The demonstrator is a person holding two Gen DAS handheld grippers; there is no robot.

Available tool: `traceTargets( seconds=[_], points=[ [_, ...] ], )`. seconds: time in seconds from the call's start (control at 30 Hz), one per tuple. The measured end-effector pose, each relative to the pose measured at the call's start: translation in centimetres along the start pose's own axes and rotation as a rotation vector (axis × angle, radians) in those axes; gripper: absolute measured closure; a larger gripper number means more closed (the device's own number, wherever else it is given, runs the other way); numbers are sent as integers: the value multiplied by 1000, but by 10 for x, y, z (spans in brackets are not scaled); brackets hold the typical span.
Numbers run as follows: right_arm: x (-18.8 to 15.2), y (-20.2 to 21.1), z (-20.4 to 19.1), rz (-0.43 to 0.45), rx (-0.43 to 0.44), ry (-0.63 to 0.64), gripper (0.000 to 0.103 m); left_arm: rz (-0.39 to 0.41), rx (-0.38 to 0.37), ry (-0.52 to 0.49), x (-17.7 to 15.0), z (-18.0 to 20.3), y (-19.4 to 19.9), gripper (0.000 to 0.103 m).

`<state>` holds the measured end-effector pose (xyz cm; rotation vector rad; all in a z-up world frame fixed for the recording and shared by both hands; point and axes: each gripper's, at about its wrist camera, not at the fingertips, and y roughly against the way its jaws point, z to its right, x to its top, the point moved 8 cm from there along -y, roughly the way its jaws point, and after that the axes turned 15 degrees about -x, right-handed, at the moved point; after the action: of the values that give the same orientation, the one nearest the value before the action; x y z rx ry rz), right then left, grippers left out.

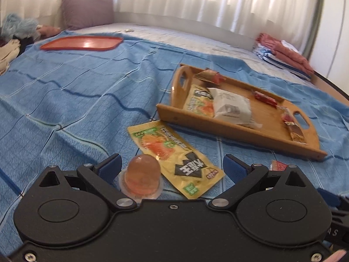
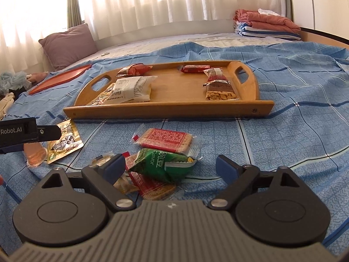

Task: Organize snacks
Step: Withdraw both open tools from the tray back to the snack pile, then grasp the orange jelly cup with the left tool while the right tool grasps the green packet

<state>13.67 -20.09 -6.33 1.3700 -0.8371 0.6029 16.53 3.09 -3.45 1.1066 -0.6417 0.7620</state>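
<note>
Left gripper jaws wide, empty, jelly cup and yellow sachet between them, right gripper jaws wide, empty, green snack packet between them, wooden tray beyond

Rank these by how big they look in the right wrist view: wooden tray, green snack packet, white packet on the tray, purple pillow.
1. wooden tray
2. purple pillow
3. white packet and green snack packet: look alike; the green one lies nearer the camera, so I won't rank them.

L wrist: low, angled down | R wrist: same, near | shared: wooden tray, probably pillow
</note>
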Motion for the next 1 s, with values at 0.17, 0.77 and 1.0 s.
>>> traceTargets(
  seconds=[0.17, 0.77, 1.0],
  points=[
    [-2, -1, -1, 11, -8, 6, 7, 46, 36, -32, -1, -6, 13, 4],
    [-8, -3, -7, 27, -32, 53, 4, 18, 47, -67, -14, -14, 6, 46],
    [-8, -4, -8, 26, -35, 61, 4, 24, 44, -78, -11, -17, 3, 61]
  ],
)
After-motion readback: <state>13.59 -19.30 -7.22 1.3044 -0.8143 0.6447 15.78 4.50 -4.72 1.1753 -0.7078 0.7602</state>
